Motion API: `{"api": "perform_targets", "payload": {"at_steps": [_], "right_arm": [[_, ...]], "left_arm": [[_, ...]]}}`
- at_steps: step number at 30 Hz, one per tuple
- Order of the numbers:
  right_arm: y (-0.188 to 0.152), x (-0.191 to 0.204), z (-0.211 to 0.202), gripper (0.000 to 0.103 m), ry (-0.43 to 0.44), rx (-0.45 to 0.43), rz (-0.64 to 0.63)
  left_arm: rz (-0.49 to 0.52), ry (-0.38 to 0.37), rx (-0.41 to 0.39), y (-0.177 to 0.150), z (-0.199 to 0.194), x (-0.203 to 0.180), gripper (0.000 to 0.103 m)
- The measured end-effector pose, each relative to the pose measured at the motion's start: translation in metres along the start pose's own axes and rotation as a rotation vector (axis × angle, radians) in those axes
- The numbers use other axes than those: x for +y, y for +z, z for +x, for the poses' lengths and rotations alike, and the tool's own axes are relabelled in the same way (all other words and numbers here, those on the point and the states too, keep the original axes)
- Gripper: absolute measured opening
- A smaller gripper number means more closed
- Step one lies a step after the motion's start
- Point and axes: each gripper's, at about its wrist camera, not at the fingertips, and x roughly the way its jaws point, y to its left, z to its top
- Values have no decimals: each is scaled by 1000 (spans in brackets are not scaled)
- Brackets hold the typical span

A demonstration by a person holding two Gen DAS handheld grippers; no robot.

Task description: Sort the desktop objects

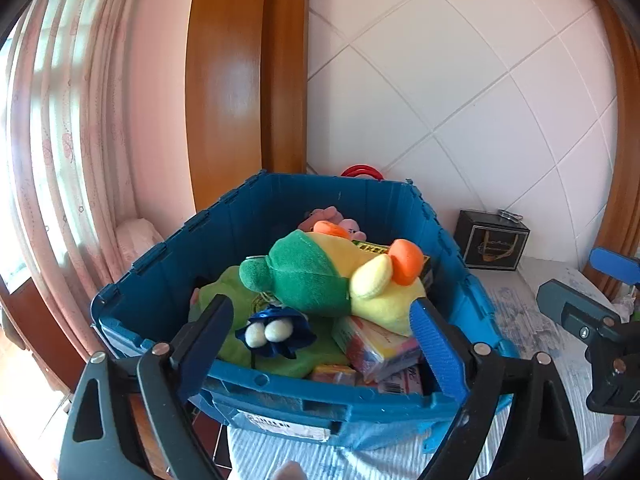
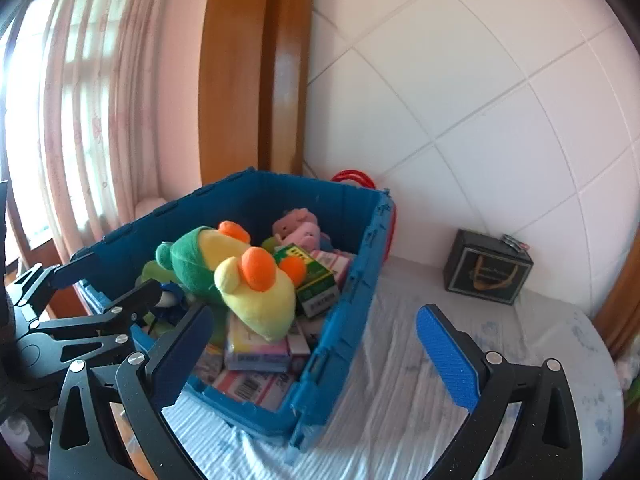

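Note:
A blue plastic crate (image 1: 280, 396) (image 2: 340, 320) stands on the table, full of toys and boxes. A green and yellow plush duck with orange feet (image 1: 320, 276) (image 2: 224, 272) lies on top. A small blue toy with white eyes (image 1: 276, 332), a green box (image 2: 316, 280), pink plush toys (image 2: 300, 228) and flat packets (image 1: 376, 344) lie around it. My left gripper (image 1: 322, 340) is open and empty, held just over the crate's near rim. My right gripper (image 2: 316, 354) is open and empty, over the crate's right front corner. Each gripper shows in the other's view, the right (image 1: 600, 320) and the left (image 2: 80, 320).
A black box (image 1: 494, 246) (image 2: 486, 268) stands on the white striped tablecloth (image 2: 420, 380) against the tiled wall, to the right of the crate. A red ring handle (image 1: 362, 171) shows behind the crate. A pink curtain (image 1: 72, 160) and wooden frame are to the left.

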Motion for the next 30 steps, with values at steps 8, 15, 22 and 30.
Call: {"api": "perform_targets", "payload": {"at_steps": [8,15,22,30], "right_arm": [[-34,-16,-34,103,-58,16,63],[-29,-13,-44,103,-41,2,89],[-23,1,-44,103,-44,-12,74],[-22,3,-40,103,-51,-13,81]], "left_arm": [[-14,-2,-2,-14,-28,-11,102],[9,50,9,-12,-42,-8,102],[4,57,2,-11,-49,0,102],[12,53,-5,-11,-47,5,102]]}}
